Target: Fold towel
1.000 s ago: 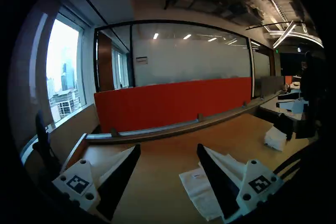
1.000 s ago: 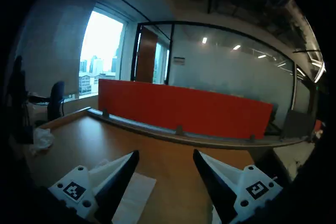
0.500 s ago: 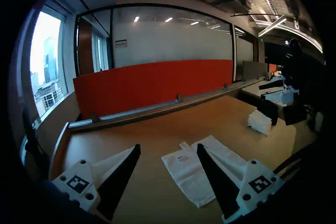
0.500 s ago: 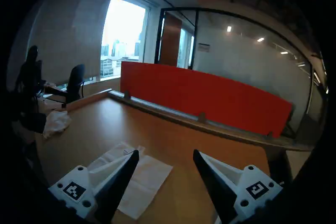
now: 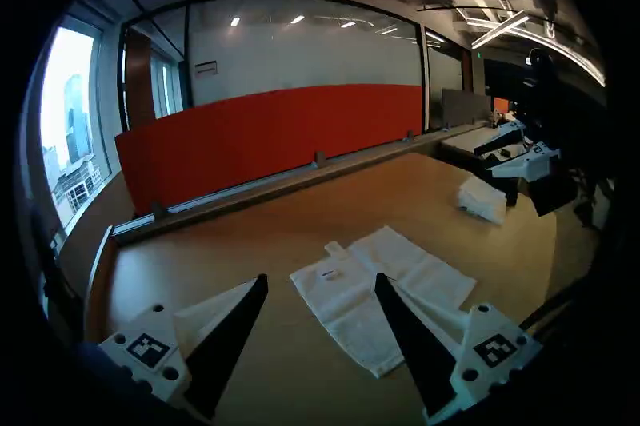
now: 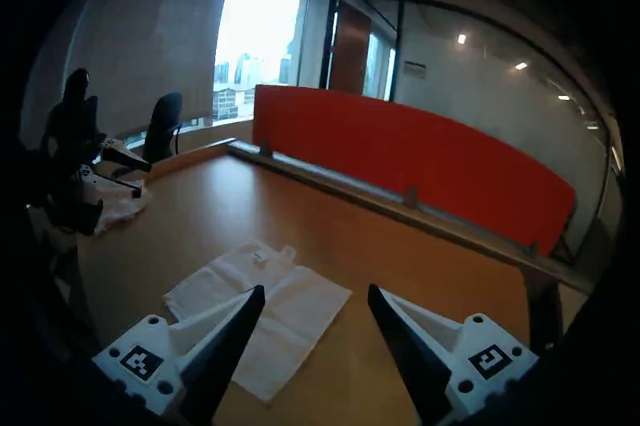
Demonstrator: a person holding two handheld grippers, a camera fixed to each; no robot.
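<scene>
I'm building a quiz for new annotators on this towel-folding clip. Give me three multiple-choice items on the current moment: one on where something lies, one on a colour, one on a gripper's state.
1. Where is the towel?
A. In a basket.
B. Spread on the wooden desk.
C. On the floor.

2. What colour is the divider at the back of the desk?
A. Red.
B. Blue.
C. Green.

3. How is the left gripper?
A. Shut on the towel.
B. Shut on a cup.
C. Open, holding nothing.

Answers:
1 B: both views show the towel lying spread on the desk top.
2 A: the panel along the desk's far edge is plainly red.
3 C: its fingers stand wide apart with nothing pinched between them.
</scene>
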